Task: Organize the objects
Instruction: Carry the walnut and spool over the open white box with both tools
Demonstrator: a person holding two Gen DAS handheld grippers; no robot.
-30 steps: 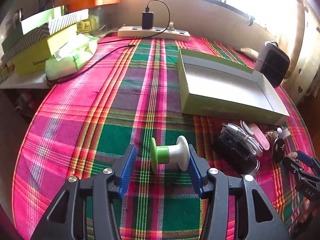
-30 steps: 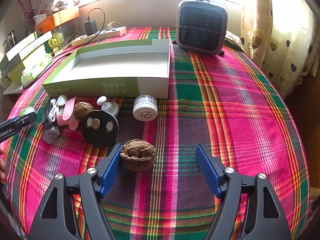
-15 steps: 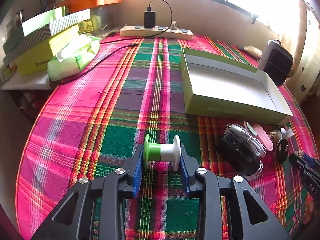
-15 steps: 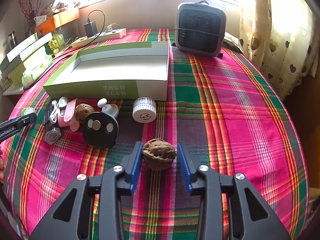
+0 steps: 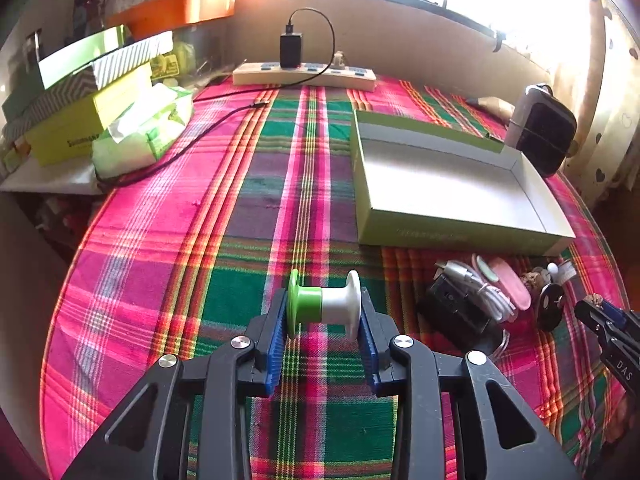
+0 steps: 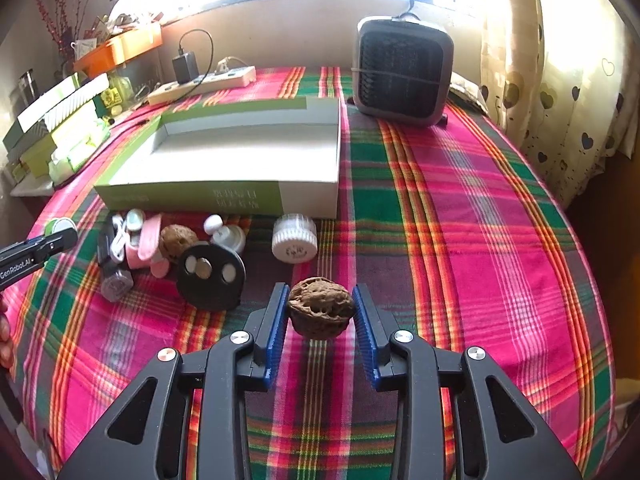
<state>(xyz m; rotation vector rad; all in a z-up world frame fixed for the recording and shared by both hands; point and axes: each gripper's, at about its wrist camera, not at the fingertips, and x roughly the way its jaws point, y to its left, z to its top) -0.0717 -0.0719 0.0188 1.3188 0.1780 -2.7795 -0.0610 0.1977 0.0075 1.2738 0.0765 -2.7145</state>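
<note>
Worktop [image 5: 168, 240]: round, covered by a pink and green plaid cloth; it carries every item below.
Box [image 6: 224, 200]: open, shallow and empty, at the far centre of the worktop; in all likelihood the destination for the loose items.
Step in hand: both grasps are made and the lift comes next. Each item should rise straight up before it travels, high enough to pass over the near wall of the box.
Left gripper [image 5: 325, 332]: clamped end to end on the spool [image 5: 325, 305], pads on the green flange and the white flange. The spool lies on its side at the near edge of the cloth. Pressure should stay square on the flanges, or the spool may pivot out.
Right gripper [image 6: 321, 320]: clamped on the walnut [image 6: 321, 306], just in front of the box. The shell is rounded and ridged, so the hold is narrow; a slow lift is advised.
Fan heater [image 6: 404, 70]: right of the box, clear of both paths.
Power strip [image 5: 304, 76]: at the far edge with its charger cable trailing left, well apart.
Small clutter [image 6: 168, 248]: a black disc, a second walnut, a white jar and a cable bundle along the box front. It lies between the spool and the box, so the left gripper must carry above it.
Stacked boxes [image 5: 80, 96]: off the far left; contents cannot be read.
</note>
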